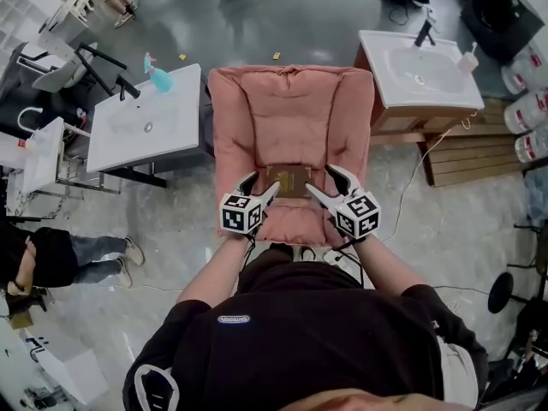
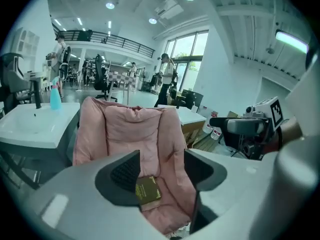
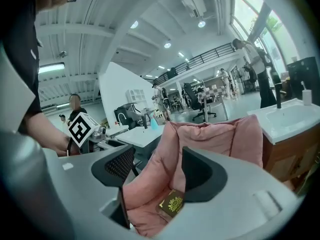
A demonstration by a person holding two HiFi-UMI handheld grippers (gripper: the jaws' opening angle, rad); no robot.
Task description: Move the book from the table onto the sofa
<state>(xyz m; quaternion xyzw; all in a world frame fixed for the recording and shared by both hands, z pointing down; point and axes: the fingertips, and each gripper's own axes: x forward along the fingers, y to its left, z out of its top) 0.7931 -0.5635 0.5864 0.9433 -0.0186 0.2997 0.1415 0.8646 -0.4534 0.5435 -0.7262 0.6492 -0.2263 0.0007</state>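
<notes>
— What is lying under it all?
— A grey, glossy floor (image 1: 282, 24) is spreading through a big hall. The pink sofa (image 1: 291, 110) is standing on it between two sink units, each with a white counter on top.
— And the book?
— The book (image 1: 287, 181) is lying flat on the sofa's seat. The left gripper (image 1: 261, 187) and the right gripper (image 1: 324, 182) are hovering just beside its edges, both with jaws apart and empty.
— What is crowding around?
— The left counter (image 1: 175, 135) is carrying a blue spray bottle (image 1: 160, 77). A wooden pallet (image 1: 467, 157) is lying beside the right counter (image 1: 381, 50). A person (image 1: 60, 259) is showing at the left edge.
</notes>
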